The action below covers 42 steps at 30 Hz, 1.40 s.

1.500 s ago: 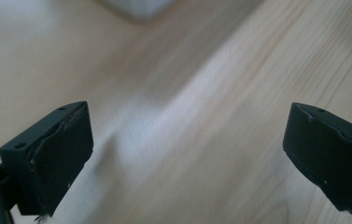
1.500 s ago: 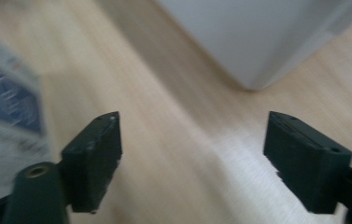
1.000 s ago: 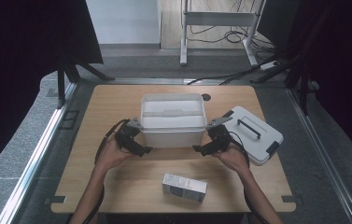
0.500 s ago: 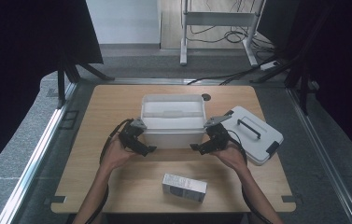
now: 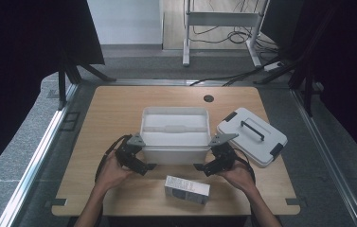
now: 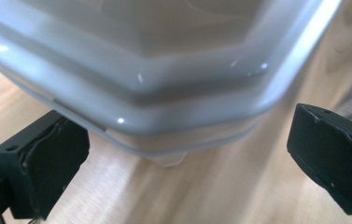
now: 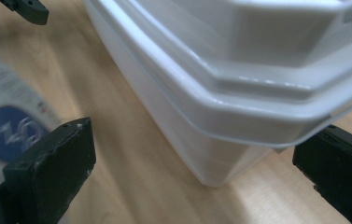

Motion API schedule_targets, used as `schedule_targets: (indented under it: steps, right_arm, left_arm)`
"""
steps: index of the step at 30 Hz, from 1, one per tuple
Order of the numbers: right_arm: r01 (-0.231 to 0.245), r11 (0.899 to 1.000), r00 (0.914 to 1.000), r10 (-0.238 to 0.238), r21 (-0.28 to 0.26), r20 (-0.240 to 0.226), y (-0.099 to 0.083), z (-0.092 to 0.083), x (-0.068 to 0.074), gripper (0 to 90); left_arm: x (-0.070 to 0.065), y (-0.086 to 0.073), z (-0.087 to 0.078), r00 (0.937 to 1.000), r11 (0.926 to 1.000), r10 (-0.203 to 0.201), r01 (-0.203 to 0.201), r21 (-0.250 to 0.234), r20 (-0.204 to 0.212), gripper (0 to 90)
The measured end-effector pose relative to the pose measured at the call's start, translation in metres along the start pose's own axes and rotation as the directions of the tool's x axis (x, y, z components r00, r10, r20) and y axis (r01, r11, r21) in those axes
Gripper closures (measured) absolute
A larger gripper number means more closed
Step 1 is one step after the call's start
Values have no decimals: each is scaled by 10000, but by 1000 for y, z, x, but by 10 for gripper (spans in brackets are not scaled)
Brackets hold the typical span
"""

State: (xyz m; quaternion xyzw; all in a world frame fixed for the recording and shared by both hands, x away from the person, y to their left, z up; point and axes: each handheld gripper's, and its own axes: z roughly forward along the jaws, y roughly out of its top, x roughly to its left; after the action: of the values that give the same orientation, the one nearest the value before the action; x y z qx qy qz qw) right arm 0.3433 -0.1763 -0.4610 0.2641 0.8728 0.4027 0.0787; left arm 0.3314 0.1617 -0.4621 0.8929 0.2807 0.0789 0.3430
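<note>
An open white plastic bin (image 5: 176, 142) stands mid-table on the wooden table (image 5: 119, 113). My left gripper (image 5: 142, 156) is open at the bin's near left corner. In the left gripper view that corner of the bin (image 6: 164, 88) lies between the wide-apart jaws of the left gripper (image 6: 185, 163). My right gripper (image 5: 210, 157) is open at the near right corner. The right gripper view shows the bin's rim and wall (image 7: 220, 107) between the jaws of the right gripper (image 7: 192, 172). Neither gripper clamps anything.
The bin's white lid (image 5: 252, 136), with a dark handle and clips, lies to the right of the bin. A small white and blue carton (image 5: 187, 189) lies near the front edge between the hands; it is blurred in the right gripper view (image 7: 5, 126).
The bin and both grippers sit a little nearer the table's front edge than one second ago. The lid and the carton have not moved.
</note>
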Motion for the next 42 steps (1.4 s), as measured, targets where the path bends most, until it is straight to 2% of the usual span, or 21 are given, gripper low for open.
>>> schedule_targets:
  steps: [3,7,9,12,14,16,17,20,24,27,31,34,37,42]
  right_arm:
    - [116,9997,9999,-118,220,65,-4,-5,11,0]
    - [217,9990,9995,-226,396,236,-4,-7,14,0]
    - [177,9992,9996,-185,366,210,-5,-8,14,6]
    - [155,9994,9993,-164,300,322,-12,-11,12,27]
    - [56,9990,9982,-83,451,594,-20,-13,8,23]
    - [-287,9979,9964,239,584,809,-36,-16,1,18]
    - [-287,9979,9964,239,584,809,-36,-16,1,18]
    - [-706,9949,9917,622,720,1127,-57,-17,-7,4]
    - [-944,9930,9872,842,704,1356,-70,-19,-10,3]
    - [-1033,9924,9835,918,671,1556,-80,-22,-12,3]
    - [-860,9919,9818,684,934,1773,-91,-20,-13,0]
    - [-844,9945,9811,720,626,1794,-94,-20,-13,0]
    - [-829,9946,9812,704,627,1796,-94,-20,-13,0]
    - [-846,9944,9809,719,633,1809,-94,-20,-13,0]
  left_arm:
    - [-9,-4,-4,9999,10000,21,-21,29,171,0]
    - [-16,-6,-6,9994,9997,192,-197,168,279,0]
    - [-14,-8,-8,9983,9985,444,-454,289,372,0]
    - [-7,-12,-11,9984,9973,548,-554,473,136,0]
    - [2,-18,-14,9987,9969,507,-510,591,79,0]
    - [10,-23,-17,9989,9965,452,-459,695,113,0]
    - [13,-25,-18,9990,9963,417,-426,745,137,0]
    - [24,-29,-23,9991,9941,425,-418,1001,-45,0]
    - [37,-29,-34,9995,9957,265,-249,889,-162,7]
    - [46,-24,-44,9986,9953,494,-477,843,-185,53]
    - [55,-10,-60,9960,9921,863,-838,937,-222,126]
    - [61,1,-71,9932,9886,1141,-1111,1015,-238,157]
    - [65,17,-84,9891,9851,1453,-1424,961,-245,190]
    - [65,47,-98,9805,9780,1963,-1949,743,-115,258]
